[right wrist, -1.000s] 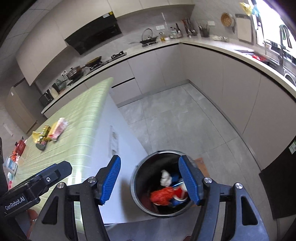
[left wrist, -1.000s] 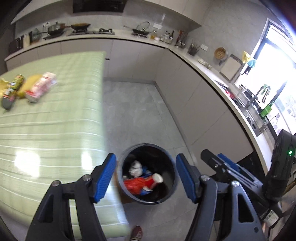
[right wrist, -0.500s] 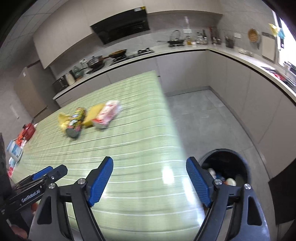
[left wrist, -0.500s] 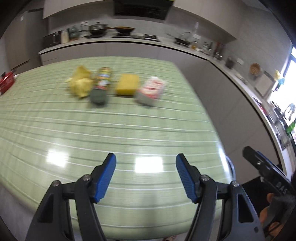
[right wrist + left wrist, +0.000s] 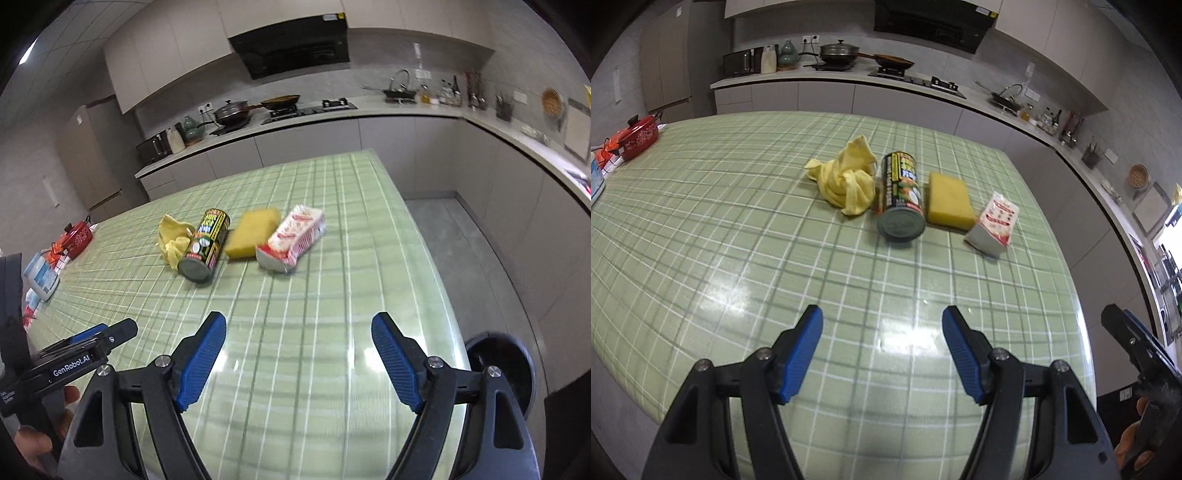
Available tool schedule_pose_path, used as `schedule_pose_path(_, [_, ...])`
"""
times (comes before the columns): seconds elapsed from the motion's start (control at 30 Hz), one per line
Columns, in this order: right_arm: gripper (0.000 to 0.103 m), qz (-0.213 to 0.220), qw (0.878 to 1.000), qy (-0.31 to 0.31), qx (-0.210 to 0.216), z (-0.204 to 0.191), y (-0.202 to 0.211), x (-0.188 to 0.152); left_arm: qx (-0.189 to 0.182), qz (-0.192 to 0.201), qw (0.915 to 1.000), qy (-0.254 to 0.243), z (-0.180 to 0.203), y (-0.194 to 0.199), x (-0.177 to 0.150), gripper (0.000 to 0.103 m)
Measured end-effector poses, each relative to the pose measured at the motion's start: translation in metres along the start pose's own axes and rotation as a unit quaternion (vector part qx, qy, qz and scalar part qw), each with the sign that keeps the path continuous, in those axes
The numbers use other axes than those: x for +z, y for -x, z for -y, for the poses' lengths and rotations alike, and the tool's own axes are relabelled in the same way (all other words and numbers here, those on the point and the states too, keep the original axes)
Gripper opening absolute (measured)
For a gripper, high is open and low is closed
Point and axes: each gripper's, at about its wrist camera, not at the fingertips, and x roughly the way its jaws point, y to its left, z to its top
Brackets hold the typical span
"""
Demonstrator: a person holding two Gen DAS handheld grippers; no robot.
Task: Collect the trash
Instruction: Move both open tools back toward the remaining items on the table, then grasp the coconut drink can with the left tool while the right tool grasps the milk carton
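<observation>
On the green checked table (image 5: pixel 738 229) lie a crumpled yellow cloth (image 5: pixel 846 181), a can on its side (image 5: pixel 899 195), a yellow sponge (image 5: pixel 949 199) and a red-and-white packet (image 5: pixel 995 225), side by side. The right wrist view shows the same cloth (image 5: pixel 171 236), can (image 5: pixel 205 245), sponge (image 5: pixel 253 230) and packet (image 5: pixel 293 238). My left gripper (image 5: pixel 882 332) is open and empty over the table's near part. My right gripper (image 5: pixel 298 341) is open and empty, to the right of the left one. The black trash bin (image 5: pixel 506 363) stands on the floor off the table's right edge.
A red pot (image 5: pixel 637 134) and a white container (image 5: pixel 40 275) sit at the table's far left. Kitchen counters with a stove, pans and utensils run along the back and right walls. Grey tiled floor (image 5: pixel 469 254) lies right of the table.
Both grippers have swung from over the trash bin to the left, back over the table, and now face the row of items. Both stay open and empty.
</observation>
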Motion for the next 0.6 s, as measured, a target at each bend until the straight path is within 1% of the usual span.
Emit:
schedule_pose_path(0.17, [0.083,0.000,1.000,-0.007,0.018,0.005,-0.022,0.022,0.011,0.003,0.9999,-0.011,0.007,-0.015,0.022,0.068])
schedule_pose_path(0.3, [0.083,-0.005,1.000,-0.006,0.014,0.005,-0.038,0.034,0.010,0.003,0.9999,-0.008,0.015,-0.026,0.034,0.068])
schedule_pose_path(0.4, [0.083,-0.012,1.000,-0.006,0.010,0.002,-0.048,0.039,0.010,-0.002,0.9998,-0.019,0.022,-0.035,0.042,0.068])
schedule_pose_path(0.6, [0.083,-0.021,1.000,-0.020,-0.001,-0.006,-0.071,0.046,-0.006,-0.013,0.9991,-0.040,0.026,-0.056,0.064,0.068])
